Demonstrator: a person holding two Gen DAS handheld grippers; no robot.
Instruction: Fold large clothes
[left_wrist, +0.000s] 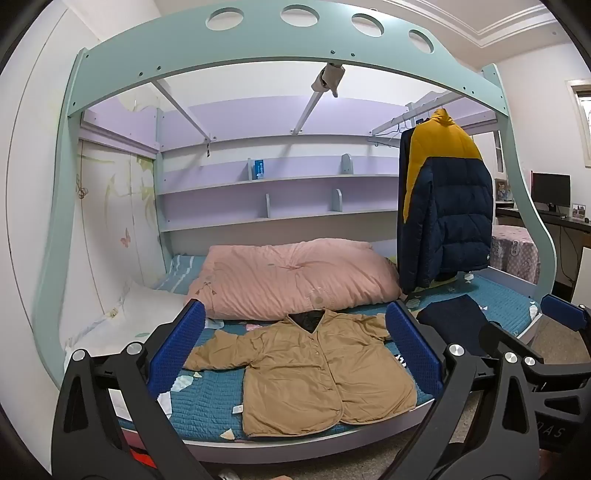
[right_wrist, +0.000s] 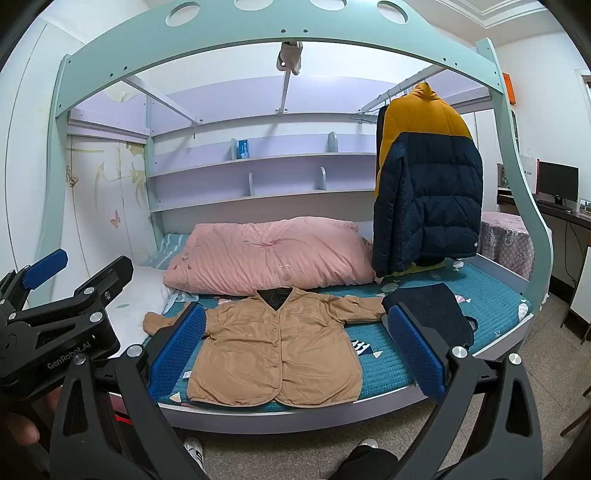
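Lying flat on bed: tan jacket (left_wrist: 314, 373), front up, buttoned, sleeves out to both sides.
L gripper (left_wrist: 295, 354) & R gripper (right_wrist: 295, 350) both hover short of the teal mattress (right_wrist: 402, 365) edge, jaws spread wide, nothing held. Jacket sits near front edge, collar twd pink duvet (left_wrist: 291, 277); dark folded garment (right_wrist: 436, 314) just to its right, puffer coat (right_wrist: 428, 184) hanging behind.

"GenRobot.AI" is printed on the left tool (right_wrist: 40, 280).
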